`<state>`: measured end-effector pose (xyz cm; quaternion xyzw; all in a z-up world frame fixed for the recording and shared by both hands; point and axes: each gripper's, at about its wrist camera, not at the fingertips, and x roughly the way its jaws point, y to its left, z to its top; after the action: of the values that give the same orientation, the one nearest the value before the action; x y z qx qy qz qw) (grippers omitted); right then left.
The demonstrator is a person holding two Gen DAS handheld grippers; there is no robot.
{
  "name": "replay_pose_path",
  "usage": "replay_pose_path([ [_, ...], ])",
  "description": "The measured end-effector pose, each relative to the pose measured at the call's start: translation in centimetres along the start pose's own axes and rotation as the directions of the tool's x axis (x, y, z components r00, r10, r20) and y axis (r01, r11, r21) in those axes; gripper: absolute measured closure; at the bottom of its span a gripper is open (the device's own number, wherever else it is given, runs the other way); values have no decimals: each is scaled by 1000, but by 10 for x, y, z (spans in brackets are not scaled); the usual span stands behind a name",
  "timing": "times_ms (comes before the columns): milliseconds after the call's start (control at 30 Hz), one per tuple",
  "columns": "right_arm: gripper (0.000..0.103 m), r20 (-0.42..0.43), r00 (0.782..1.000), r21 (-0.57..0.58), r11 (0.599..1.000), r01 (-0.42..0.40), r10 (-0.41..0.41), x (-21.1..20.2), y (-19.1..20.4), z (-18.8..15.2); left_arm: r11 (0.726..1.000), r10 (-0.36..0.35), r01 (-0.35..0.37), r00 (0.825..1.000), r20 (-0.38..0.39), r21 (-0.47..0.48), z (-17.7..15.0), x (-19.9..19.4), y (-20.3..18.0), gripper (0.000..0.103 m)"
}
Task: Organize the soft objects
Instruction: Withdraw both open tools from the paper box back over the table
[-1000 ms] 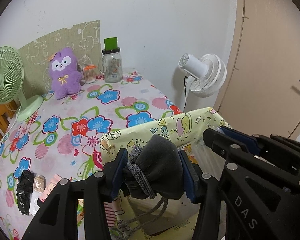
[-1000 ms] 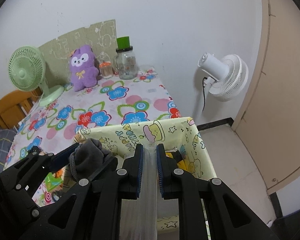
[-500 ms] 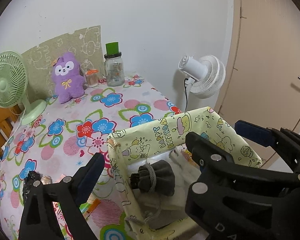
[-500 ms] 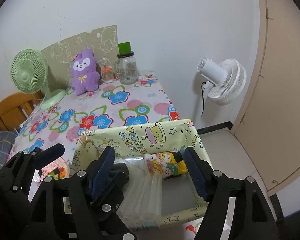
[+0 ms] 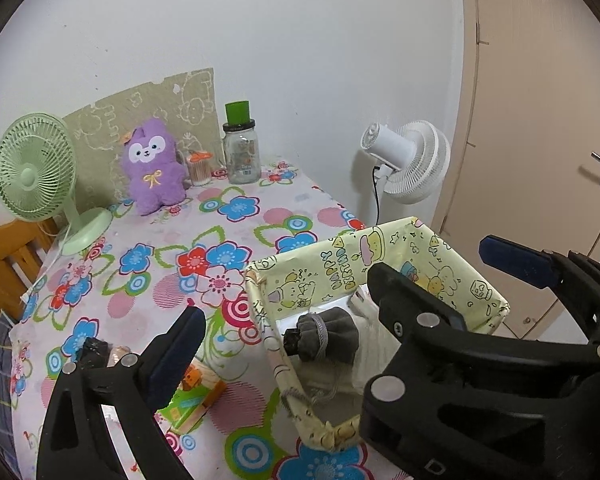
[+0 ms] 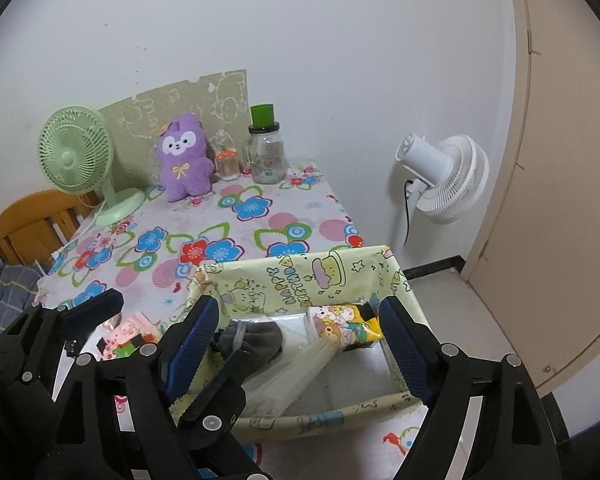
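A yellow cartoon-print box [image 5: 342, 268] [image 6: 300, 284] stands at the near right corner of the flowered table. Inside lie a grey drawstring pouch [image 5: 332, 338] [image 6: 256, 336], a clear plastic packet [image 6: 296, 364] and a yellow cartoon tissue pack [image 6: 346, 328]. My left gripper [image 5: 296, 336] is open and empty, above the box's left wall. My right gripper [image 6: 300, 340] is open and empty above the box. A purple plush toy [image 5: 152, 172] [image 6: 184, 160] sits upright at the back of the table.
A green desk fan [image 5: 36, 176] stands at the back left, a glass jar with a green lid [image 5: 242, 148] and a small toothpick jar [image 5: 199, 168] at the back. Small packets and a green-orange box [image 5: 192, 396] lie left of the yellow box. A white fan [image 5: 408, 164] and a door are at right.
Both grippers opened and pulled back upward. The left one let the grey pouch drop into the box; the right one let go of the clear packet there.
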<state>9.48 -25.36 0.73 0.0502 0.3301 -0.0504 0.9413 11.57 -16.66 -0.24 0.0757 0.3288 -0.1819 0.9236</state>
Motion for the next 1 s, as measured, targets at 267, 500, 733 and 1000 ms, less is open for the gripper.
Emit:
replay_pose_path([
  [267, 13, 31, 999, -8, 1000, 11, -11, -19, 11, -5, 1000, 18, -18, 1000, 20, 0, -7, -18, 6, 2],
  [500, 12, 47, 999, -18, 1000, 4, -3, -32, 23, -8, 1000, 27, -27, 999, 41, 2, -14, -35, 15, 1],
  [733, 12, 60, 998, -31, 1000, -3, 5, -43, 36, -11, 1000, 31, -31, 998, 52, 2, -19, -48, 22, 1],
  [1000, 12, 75, 997, -47, 999, -16, 20, -53, 51, -16, 999, 46, -45, 997, 64, -9, -25, -61, 31, 1],
])
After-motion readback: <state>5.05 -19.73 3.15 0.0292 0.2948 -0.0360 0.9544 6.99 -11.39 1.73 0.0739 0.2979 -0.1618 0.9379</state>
